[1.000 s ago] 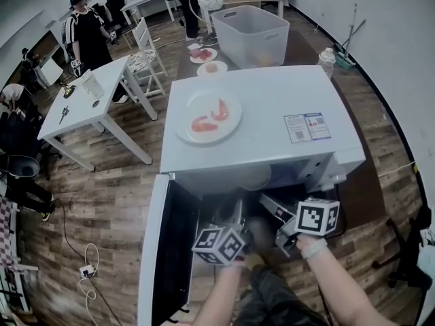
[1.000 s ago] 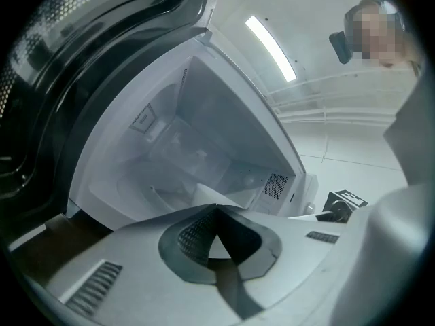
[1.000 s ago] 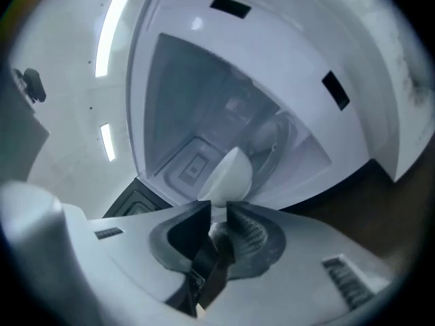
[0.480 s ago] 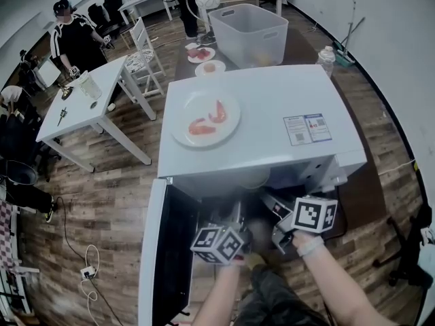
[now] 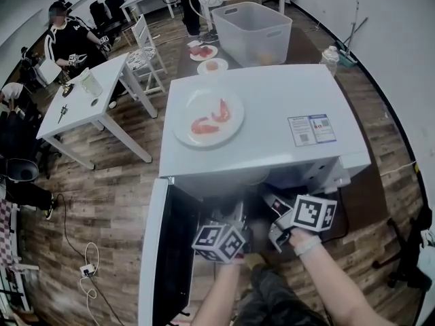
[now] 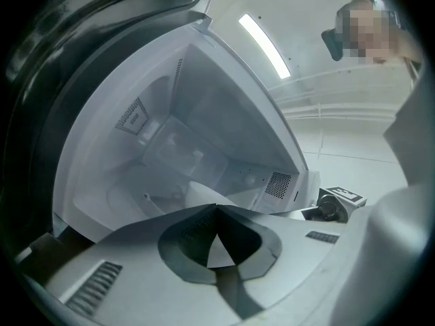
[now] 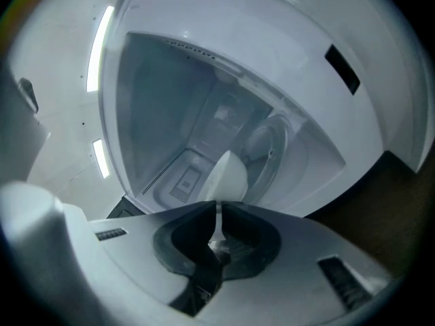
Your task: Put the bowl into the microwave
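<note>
Right gripper view: right gripper (image 7: 217, 210) jaws closing on bowl (image 7: 230, 175) rim (seemingly touching).

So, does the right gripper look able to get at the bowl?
Likely yes: the door stands open, and the bowl has its rim between the closing jaws of the right gripper.

Microwave (image 5: 272, 107) casing smooth, white, faint sheen; bowl (image 7: 228, 175) smooth white; floor (image 5: 115, 189) wood-grain planks.

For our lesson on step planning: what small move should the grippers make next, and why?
Probably ease the bowl forward onto the turntable: the right gripper is closing on its rim, the left gripper grips it, and the microwave stands open.
</note>
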The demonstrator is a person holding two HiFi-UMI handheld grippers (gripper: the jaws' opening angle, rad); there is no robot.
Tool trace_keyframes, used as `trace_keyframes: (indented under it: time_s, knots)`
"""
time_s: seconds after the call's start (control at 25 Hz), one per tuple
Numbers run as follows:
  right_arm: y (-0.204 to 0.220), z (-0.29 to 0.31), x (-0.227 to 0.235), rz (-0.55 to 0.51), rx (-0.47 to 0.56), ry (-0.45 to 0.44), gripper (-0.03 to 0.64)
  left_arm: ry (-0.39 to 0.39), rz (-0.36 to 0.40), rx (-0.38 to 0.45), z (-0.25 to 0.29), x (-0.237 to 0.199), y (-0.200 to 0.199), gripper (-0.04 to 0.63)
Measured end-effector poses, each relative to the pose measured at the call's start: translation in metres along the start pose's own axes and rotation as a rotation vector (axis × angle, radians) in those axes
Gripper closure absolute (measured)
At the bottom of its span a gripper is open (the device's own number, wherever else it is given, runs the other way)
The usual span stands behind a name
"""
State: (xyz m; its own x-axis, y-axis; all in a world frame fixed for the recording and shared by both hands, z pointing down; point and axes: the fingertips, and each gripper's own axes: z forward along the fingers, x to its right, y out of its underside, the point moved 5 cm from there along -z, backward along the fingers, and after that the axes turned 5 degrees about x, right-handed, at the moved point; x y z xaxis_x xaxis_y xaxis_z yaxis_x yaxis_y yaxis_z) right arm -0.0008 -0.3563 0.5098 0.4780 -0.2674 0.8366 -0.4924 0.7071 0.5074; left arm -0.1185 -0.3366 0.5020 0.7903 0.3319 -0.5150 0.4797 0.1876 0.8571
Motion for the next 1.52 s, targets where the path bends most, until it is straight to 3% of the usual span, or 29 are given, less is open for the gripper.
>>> trace_keyframes:
  time_s: [0.56, 1.52]
  knots:
    - [-0.011, 0.013, 0.005, 0.037, 0.045, 0.010, 0.600, 0.011, 0.026, -0.016, 0.015, -0.005, -0.003, 0.583]
    - [-0.024, 0.027, 0.003, 0.024, 0.097, 0.037, 0.600, -0.004, 0.009, -0.024, 0.026, -0.012, -0.011, 0.583]
